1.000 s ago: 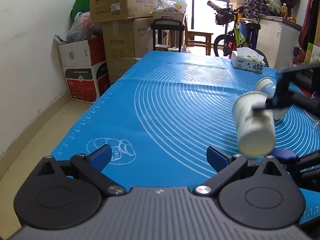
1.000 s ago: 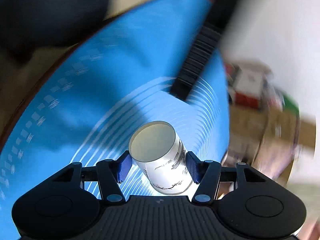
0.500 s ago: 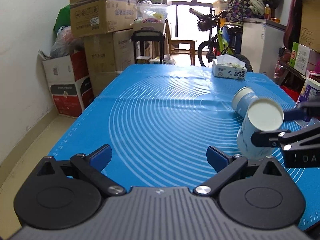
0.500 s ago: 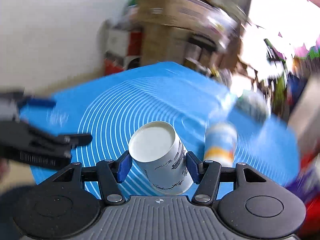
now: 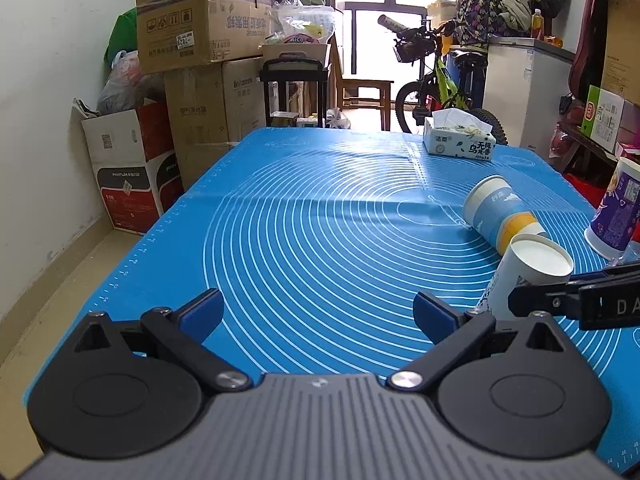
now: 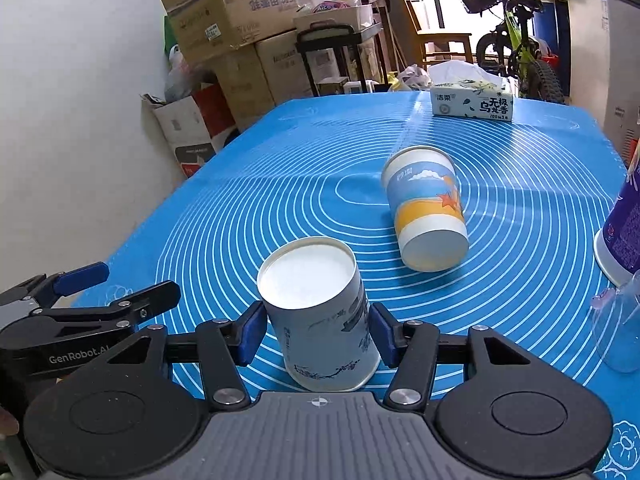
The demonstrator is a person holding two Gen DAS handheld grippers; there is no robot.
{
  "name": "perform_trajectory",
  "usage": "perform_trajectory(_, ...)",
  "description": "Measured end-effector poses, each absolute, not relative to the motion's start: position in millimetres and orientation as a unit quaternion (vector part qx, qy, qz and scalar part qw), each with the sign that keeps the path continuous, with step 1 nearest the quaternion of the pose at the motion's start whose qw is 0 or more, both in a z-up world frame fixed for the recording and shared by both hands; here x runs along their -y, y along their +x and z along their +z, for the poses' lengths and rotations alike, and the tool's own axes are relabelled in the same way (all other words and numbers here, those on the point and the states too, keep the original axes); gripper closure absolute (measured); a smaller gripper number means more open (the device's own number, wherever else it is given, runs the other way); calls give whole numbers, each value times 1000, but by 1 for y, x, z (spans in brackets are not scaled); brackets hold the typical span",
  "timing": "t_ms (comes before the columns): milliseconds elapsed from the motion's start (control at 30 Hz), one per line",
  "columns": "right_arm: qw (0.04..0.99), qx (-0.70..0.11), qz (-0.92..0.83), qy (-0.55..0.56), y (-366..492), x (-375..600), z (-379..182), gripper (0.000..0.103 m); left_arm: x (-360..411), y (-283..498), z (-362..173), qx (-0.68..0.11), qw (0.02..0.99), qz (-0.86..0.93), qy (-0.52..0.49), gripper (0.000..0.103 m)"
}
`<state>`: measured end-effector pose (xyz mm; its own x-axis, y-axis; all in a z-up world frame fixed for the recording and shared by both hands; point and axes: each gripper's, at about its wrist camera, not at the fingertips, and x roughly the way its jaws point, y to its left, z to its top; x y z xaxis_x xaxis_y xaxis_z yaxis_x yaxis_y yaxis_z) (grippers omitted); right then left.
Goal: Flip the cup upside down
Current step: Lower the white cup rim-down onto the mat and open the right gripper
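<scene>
My left gripper (image 5: 318, 312): jaws wide apart, nothing between them, over the blue mat (image 5: 304, 220). White cup (image 5: 528, 276): base up, tilted, clamped by my right gripper (image 5: 576, 300) at right. Blue-and-yellow cup (image 5: 500, 216): on its side just behind. Purple cup (image 5: 616, 216): at right edge. Tissue box (image 5: 460, 142): far end.
</scene>
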<state>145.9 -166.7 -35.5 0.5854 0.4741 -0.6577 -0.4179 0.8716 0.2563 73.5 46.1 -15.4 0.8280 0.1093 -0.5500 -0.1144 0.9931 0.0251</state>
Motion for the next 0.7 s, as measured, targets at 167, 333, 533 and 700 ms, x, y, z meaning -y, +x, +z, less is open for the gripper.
perform_trajectory(167, 894, -366, 256, 32, 143, 163, -31, 34, -43, 72, -14, -288, 956, 53, 0, 3)
perform_trajectory(333, 913, -329, 242, 10, 116, 164, -15, 18, -39, 66, -10, -284, 958, 48, 3, 3)
perform_trajectory(533, 933, -290, 213, -2, 73, 169, -3, 7, -35, 48, 0, -274, 961, 35, 0, 3)
perform_trajectory(700, 943, -274, 192, 2, 44, 178, 4, 5, -30, 31, 8, -264, 964, 28, 7, 3)
